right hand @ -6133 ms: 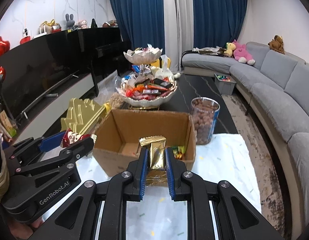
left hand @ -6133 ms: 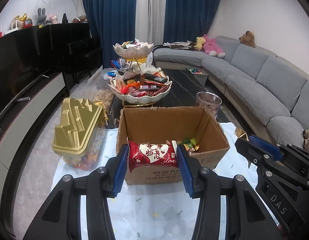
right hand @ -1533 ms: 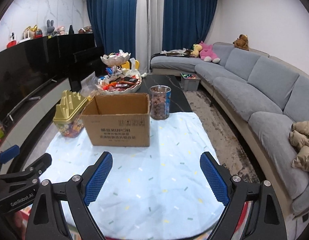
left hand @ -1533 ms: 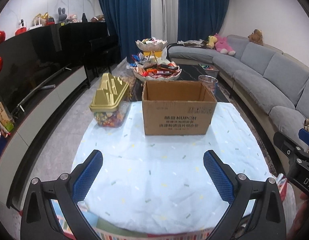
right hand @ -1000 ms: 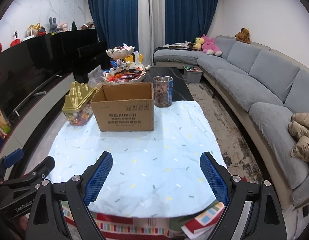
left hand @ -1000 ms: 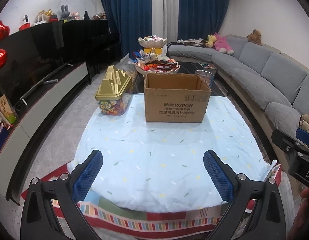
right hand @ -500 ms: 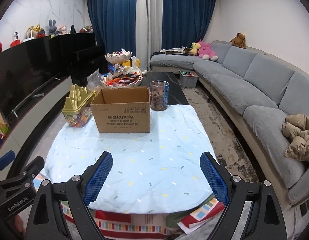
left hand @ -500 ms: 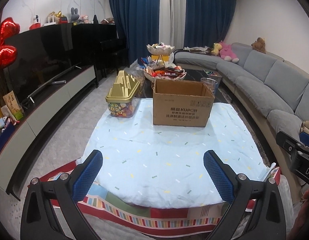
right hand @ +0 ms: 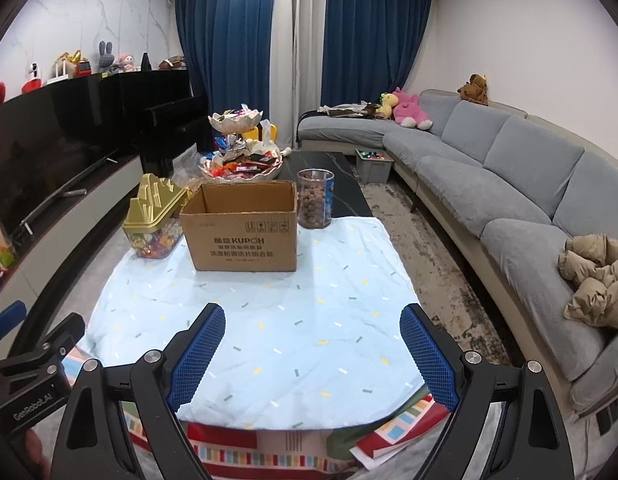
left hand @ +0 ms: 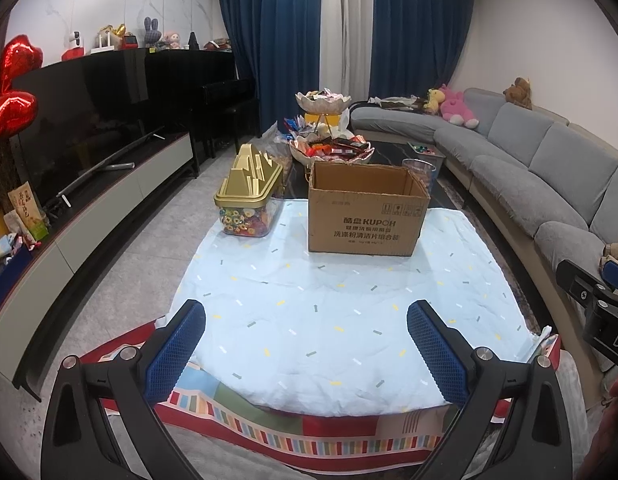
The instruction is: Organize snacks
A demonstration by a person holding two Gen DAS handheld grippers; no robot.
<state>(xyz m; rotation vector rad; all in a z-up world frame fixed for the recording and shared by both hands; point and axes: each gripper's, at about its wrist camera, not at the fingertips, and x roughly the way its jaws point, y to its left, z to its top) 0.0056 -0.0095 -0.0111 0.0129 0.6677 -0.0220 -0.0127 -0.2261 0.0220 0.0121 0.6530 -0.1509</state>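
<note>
At about ten o'clock on the bench, which was covered by a pale blue speckled cloth, stood a clear candy jar with a gold lid, well apart from both tools. Just to its right, near twelve o'clock, sat the open cardboard box printed with KUPOH; its inside could not be seen from either wrist view. Behind the box, a two-tier snack dish held wrapped snacks, and at one o'clock a clear jar of brown balls stood beside the box's right rear corner. The left tool hung at the near edge of the bench, its blue pads spread wide with nothing between them. The right tool was likewise wide open and empty.
</note>
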